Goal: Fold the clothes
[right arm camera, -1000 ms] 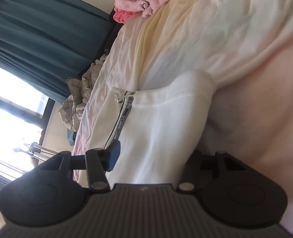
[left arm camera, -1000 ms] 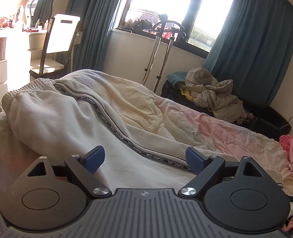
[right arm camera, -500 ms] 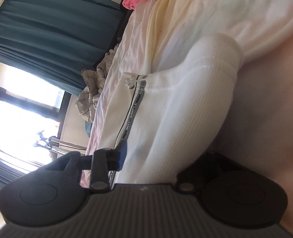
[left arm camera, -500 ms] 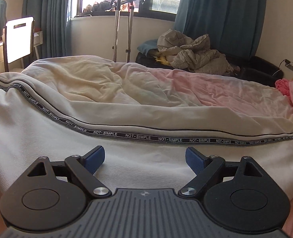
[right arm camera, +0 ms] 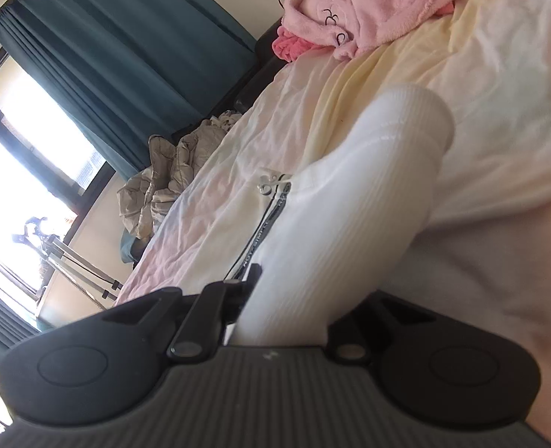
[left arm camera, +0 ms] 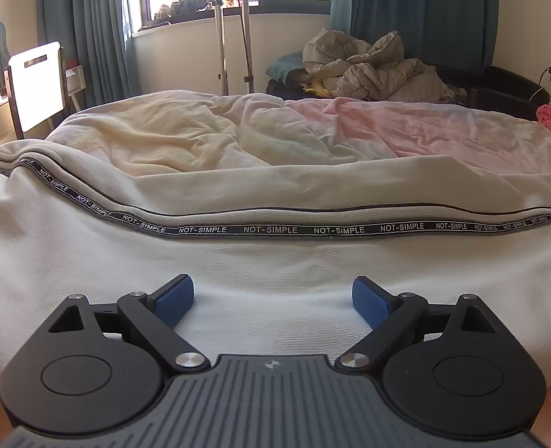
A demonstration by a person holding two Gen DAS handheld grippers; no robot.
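A white garment (left arm camera: 275, 261) with a black "NOT-SIMPLE" tape stripe (left arm camera: 271, 229) lies stretched sideways across the bed. My left gripper (left arm camera: 271, 298) hovers low over its near edge. It is open, and only flat cloth lies between its blue pads (left arm camera: 172, 300). In the right wrist view the garment's ribbed white cuff (right arm camera: 350, 205) runs up from between the fingers of my right gripper (right arm camera: 294, 291). That gripper is shut on the cuff. Its left finger (right arm camera: 251, 280) presses into the cloth, and the right finger is hidden behind it. A metal zipper pull (right arm camera: 268, 183) shows beside the cuff.
The bed carries a rumpled cream and pink duvet (left arm camera: 312, 130). A pile of pink fleece clothes (right arm camera: 368, 11) sits at the bed's far right. Beyond the bed are a heap of grey quilted clothing (left arm camera: 372, 67), a metal stand (left arm camera: 234, 37), a chair (left arm camera: 36, 86) and teal curtains (left arm camera: 417, 11).
My left gripper has swung right and dropped lower, facing square across the garment, still open. The right gripper's fingers have drawn in onto the ribbed cuff.
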